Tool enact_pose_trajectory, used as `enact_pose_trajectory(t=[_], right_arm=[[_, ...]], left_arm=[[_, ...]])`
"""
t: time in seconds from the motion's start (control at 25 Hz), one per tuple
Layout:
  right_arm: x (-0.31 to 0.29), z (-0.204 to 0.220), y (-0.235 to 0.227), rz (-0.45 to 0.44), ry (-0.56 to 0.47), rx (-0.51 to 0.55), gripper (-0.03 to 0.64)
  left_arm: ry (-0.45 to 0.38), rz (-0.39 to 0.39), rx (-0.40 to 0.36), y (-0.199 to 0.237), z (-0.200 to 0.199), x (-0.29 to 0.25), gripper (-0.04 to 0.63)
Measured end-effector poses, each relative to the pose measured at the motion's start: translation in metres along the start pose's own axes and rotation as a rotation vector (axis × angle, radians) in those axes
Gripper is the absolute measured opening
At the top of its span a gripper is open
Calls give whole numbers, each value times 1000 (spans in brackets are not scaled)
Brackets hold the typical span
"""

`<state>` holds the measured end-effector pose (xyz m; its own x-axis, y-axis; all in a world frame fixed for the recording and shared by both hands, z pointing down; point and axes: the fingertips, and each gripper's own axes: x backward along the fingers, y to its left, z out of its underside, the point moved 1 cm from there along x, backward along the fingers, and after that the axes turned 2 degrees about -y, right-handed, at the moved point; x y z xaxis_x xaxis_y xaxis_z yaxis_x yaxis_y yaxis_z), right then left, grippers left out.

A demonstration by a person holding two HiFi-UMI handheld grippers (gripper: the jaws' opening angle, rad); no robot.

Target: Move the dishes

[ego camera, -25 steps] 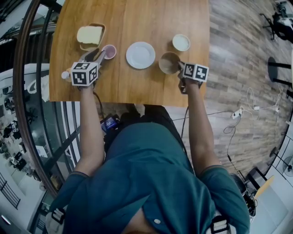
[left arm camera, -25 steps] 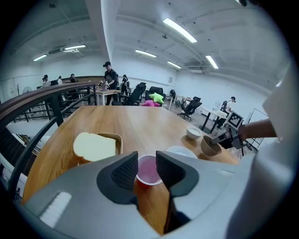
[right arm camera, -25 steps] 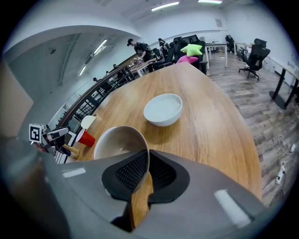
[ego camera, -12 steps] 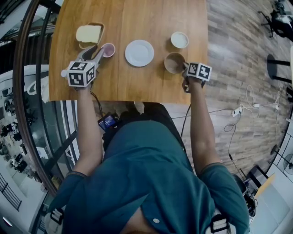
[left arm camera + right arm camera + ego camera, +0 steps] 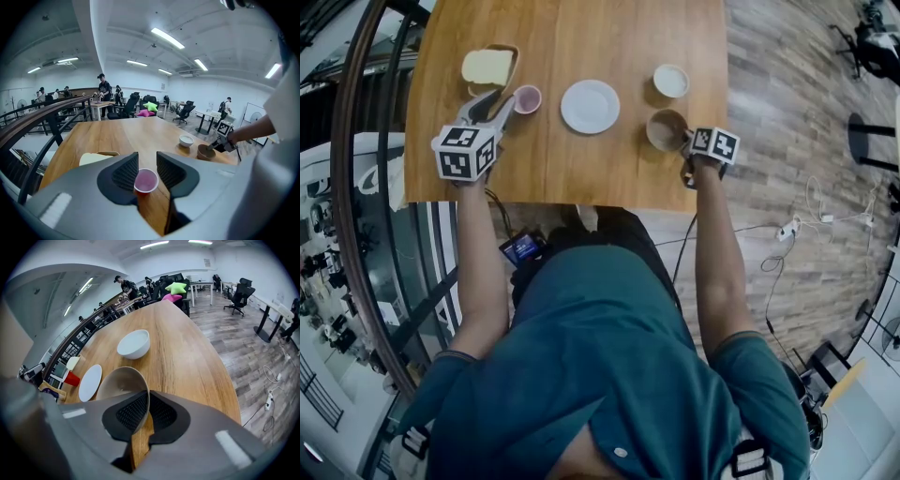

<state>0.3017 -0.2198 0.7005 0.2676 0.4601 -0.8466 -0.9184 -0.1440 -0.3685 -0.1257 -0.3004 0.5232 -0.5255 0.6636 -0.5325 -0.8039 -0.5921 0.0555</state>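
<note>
Wood forms the table, and all the dishes stand in a row along its far half. At the far left is a tan tray, mostly covered by a pale slab whose material cannot be determined.

Just right of the tray, the left gripper is closed on a red cup, with one pad bearing on each side of it. The cup is upright. Its lower part is hidden between the jaws, so contact between its base and the table cannot be confirmed. In the left gripper view, the body of this gripper blocks the plate.

The white plate lies flat at the centre of the row, apart from the cup and from both bowls.

Right of the plate, the right gripper is clamped on the rim of a brown bowl, with one jaw inside the wall and one outside. The underside of the bowl is hidden, and whether it sits level cannot be determined. A white bowl stands beyond the brown bowl, near it but not touching. In the right gripper view, the gripper body cuts off the near table edge.

Background persons are too small to detail.
</note>
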Motion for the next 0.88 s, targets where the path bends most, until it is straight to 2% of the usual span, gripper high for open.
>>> enact_pose_trajectory(t=[0.32, 0.44, 0.68, 0.88], right_arm=[[0, -2, -11, 15, 16, -4, 26], [6, -8, 0, 6, 7, -7, 28], [23, -18, 8, 1, -46, 24, 31], [57, -42, 24, 24, -139, 103, 49]], left_arm=[[-32, -9, -18, -6, -10, 15, 121], [-50, -5, -28, 1, -21, 28, 121], [-82, 1, -47, 1, -34, 50, 121], [-126, 7, -51, 3, -42, 74, 121]])
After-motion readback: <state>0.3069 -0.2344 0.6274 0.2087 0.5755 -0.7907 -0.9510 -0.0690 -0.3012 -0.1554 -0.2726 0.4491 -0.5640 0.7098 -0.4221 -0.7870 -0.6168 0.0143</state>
